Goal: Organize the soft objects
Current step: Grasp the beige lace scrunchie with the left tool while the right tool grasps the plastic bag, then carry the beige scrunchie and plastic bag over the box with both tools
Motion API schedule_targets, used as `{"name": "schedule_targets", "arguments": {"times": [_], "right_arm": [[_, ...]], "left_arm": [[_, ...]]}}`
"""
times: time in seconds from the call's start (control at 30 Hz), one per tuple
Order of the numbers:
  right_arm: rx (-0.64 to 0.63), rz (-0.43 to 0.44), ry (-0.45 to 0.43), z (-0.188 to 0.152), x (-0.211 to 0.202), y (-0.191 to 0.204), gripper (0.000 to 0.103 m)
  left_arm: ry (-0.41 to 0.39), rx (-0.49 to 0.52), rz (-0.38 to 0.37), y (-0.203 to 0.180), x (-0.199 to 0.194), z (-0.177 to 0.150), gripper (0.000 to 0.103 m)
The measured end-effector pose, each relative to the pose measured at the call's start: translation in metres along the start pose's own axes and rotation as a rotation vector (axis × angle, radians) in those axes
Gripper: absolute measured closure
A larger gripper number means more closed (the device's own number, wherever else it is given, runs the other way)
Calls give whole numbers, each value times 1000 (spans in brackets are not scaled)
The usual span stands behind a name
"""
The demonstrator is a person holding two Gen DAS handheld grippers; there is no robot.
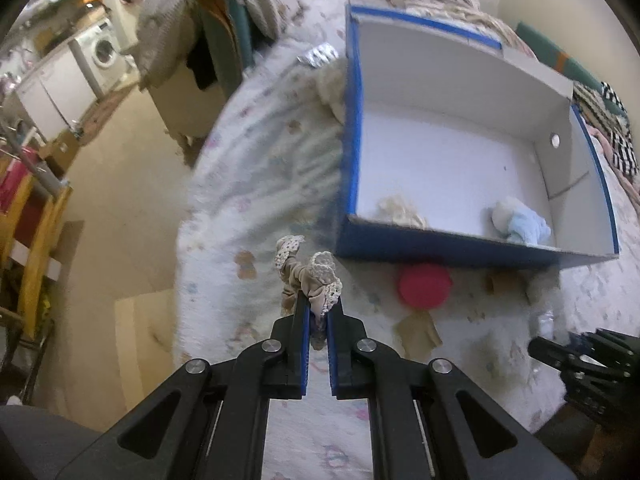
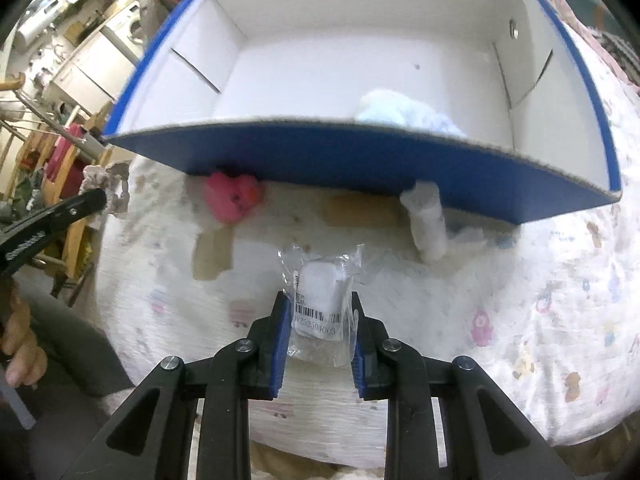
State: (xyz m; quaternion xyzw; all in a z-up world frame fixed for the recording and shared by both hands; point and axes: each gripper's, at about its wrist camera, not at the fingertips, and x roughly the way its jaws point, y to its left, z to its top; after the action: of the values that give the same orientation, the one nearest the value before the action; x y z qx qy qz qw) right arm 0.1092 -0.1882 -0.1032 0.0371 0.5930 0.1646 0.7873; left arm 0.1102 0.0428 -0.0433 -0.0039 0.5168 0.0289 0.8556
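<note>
Left gripper (image 1: 318, 307) fingers tight on lace-trimmed cloth (image 1: 308, 272); right gripper (image 2: 319, 308) clamping blurry bagged white item (image 2: 320, 300).

The blue box (image 2: 360, 156) hides much: its near wall covers the lower part of the pale blue soft toy (image 2: 404, 114) in the right wrist view, and the top of the pink plush (image 2: 234, 200) and of the white roll (image 2: 426, 220) tucked against it. In the left wrist view the pink plush (image 1: 423, 286) is a blurred round blob. The cream item (image 1: 400, 211) inside the box is partly behind the wall. The printed label on the plastic packet (image 2: 324, 300) is only partly readable. The right claw (image 1: 536, 346) is cut by the picture's edge. The bed cover's (image 1: 260, 184) print is smeared.
</note>
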Motion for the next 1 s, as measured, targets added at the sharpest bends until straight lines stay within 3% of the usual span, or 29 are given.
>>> {"name": "schedule_targets", "arguments": {"times": [0.3, 0.63, 1.0], "right_arm": [[24, 90, -112, 3, -49, -8, 75], [41, 131, -200, 16, -86, -9, 75], [57, 139, -284, 58, -112, -15, 75]], "left_arm": [[-144, -31, 31, 3, -32, 5, 96], [-179, -22, 6, -12, -47, 20, 96], [-235, 59, -46, -50, -59, 71, 96]]}}
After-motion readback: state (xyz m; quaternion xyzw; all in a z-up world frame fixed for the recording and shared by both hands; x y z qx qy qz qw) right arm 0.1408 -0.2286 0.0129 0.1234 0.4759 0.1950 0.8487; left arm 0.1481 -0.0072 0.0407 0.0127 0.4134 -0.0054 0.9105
